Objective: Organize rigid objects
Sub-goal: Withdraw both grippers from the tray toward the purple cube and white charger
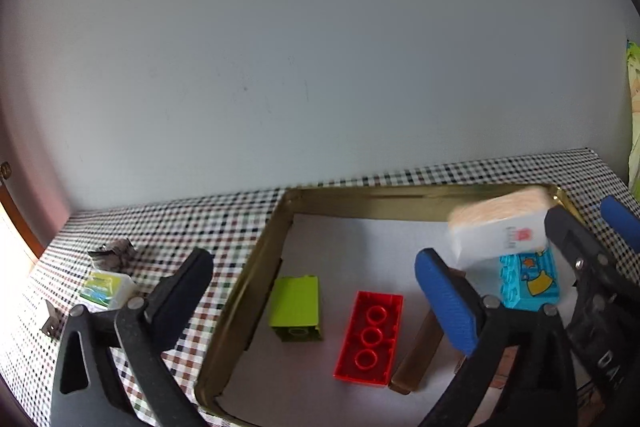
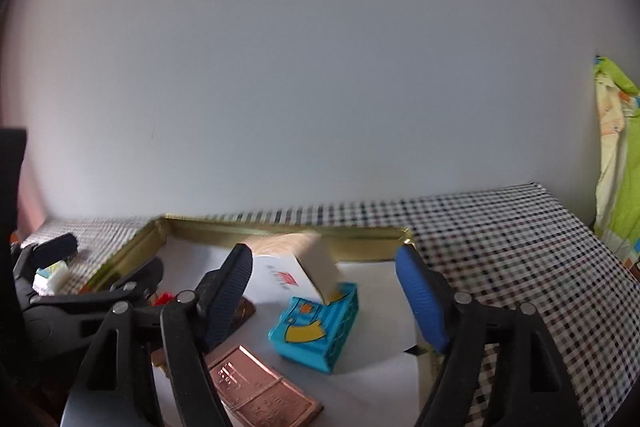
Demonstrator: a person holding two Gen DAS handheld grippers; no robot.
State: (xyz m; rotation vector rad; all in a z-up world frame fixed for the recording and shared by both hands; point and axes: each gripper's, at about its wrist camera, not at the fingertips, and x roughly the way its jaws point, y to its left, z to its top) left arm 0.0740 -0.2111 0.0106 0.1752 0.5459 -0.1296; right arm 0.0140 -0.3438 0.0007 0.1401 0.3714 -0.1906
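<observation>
Tray [image 1: 256, 291] of gold metal with a white floor, taken here as landmark, set on the checked tablecloth [image 1: 192, 223] against a plain wall. Inside the tray, near its left rim: lime-green brick [image 1: 296, 303] lying on its side, hollow underside facing the camera. Just right of it, apart: red brick [image 1: 370, 337] upside down, three round sockets up, long axis running from the tray's near edge toward the far rim. Toward the tray's right end: blue brick [image 2: 316, 327] tipped on its side, studs facing the right rim, printed face with a yellow shape and an orange star turned upward. Tilted over that blue brick, blurred, touching or nearly touching it: white box [image 2: 288, 267] with a pale peach top and a red mark; writing beside the mark too small to read. At the tray's near edge: copper-coloured flat bar [image 2: 260, 387] with embossed lettering, illegible, long axis slanting toward the near right. Left gripper [image 1: 320, 291] spread wide over the tray floor, pinching nothing. Right gripper [image 2: 324, 283] spread on either side of the white box and blue brick, pads clear of both. Outside the tray, left of its rim: small white container [image 1: 106, 289] with a green and blue label, unreadable.
</observation>
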